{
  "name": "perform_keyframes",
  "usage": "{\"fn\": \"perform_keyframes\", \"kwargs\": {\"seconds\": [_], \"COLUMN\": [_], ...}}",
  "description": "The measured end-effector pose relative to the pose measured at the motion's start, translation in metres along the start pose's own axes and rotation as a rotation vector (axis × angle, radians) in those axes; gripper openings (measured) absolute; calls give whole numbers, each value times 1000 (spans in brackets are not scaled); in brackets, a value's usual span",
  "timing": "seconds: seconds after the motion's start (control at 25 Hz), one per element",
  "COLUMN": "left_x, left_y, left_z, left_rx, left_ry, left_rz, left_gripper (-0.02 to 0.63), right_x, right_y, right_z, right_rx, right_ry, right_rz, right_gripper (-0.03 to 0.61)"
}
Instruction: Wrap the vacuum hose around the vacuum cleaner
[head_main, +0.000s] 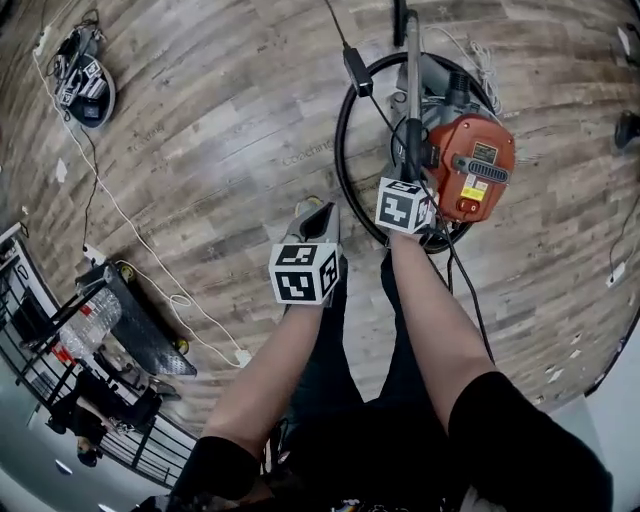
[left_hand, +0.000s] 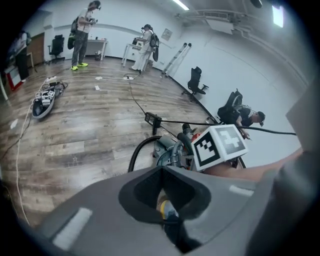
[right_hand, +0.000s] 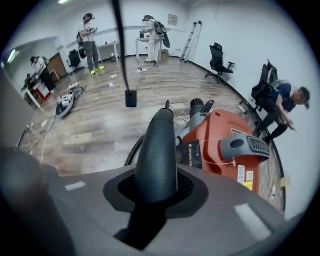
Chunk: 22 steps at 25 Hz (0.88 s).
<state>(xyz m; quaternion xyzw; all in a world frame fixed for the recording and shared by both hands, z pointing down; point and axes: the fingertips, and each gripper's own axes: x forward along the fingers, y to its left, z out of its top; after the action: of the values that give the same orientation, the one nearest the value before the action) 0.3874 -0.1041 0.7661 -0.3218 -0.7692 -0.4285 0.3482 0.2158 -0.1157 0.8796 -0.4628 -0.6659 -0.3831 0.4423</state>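
Wood-plank flooring fills most of the head view, and the person's bare forearms and black trousers reach up from the bottom edge. At the lower left stands a black wire cart with plastic bottles on it. Several people stand or crouch far off in both gripper views, near desks, office chairs and a leaning ladder. The vacuum cleaner, an orange-red canister with a grey handle on top, sits on the floor just right of the person's right hand. The vacuum hose, black, lies on the floor in a wide loop that runs round the canister's left side, top and bottom. The right gripper points steeply down inside that loop, right beside the canister. Its jaws are clamped on a dark grey tube, which fills the gap between the pads and runs on ahead of them. The left gripper hangs lower and to the left, just outside the loop and near the hose without touching it. Its jaws stand only narrowly apart with nothing held; a bit of yellow and blue shows through the slit. A black power brick lies on its cable by the top of the loop. A thin white cable trails across the floor towards a grey tray of small devices at the upper left.
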Motion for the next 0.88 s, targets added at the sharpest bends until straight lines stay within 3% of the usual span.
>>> {"fn": "perform_keyframes", "kwargs": {"seconds": [0.08, 0.24, 0.28, 0.36, 0.48, 0.64, 0.84, 0.88], "left_x": [8, 25, 26, 27, 29, 18, -23, -35], "left_y": [9, 25, 29, 36, 42, 42, 17, 9], "left_z": [-18, -50, -56, -63, -66, -54, -15, -5], "left_rx": [-26, -78, -88, -100, -115, -132, -110, -101], "left_ry": [4, 26, 30, 30, 25, 6, -27, -35], "left_rz": [1, 8, 11, 17, 23, 29, 31, 35], "left_gripper": [0, 0, 0, 0, 0, 0, 0, 0], "right_x": [21, 51, 54, 57, 55, 33, -36, -54], "right_y": [8, 26, 32, 44, 52, 62, 79, 81], "right_z": [-19, -54, -59, -61, -55, -37, -6, 1], "right_rx": [-67, -94, -106, -135, -148, -155, -179, -188], "right_ry": [26, 65, 68, 66, 51, 22, -2, -4], "right_rz": [-36, -22, -9, 18, 41, 106, 251, 277], "right_gripper": [117, 119, 139, 278, 278, 229, 41, 28]}}
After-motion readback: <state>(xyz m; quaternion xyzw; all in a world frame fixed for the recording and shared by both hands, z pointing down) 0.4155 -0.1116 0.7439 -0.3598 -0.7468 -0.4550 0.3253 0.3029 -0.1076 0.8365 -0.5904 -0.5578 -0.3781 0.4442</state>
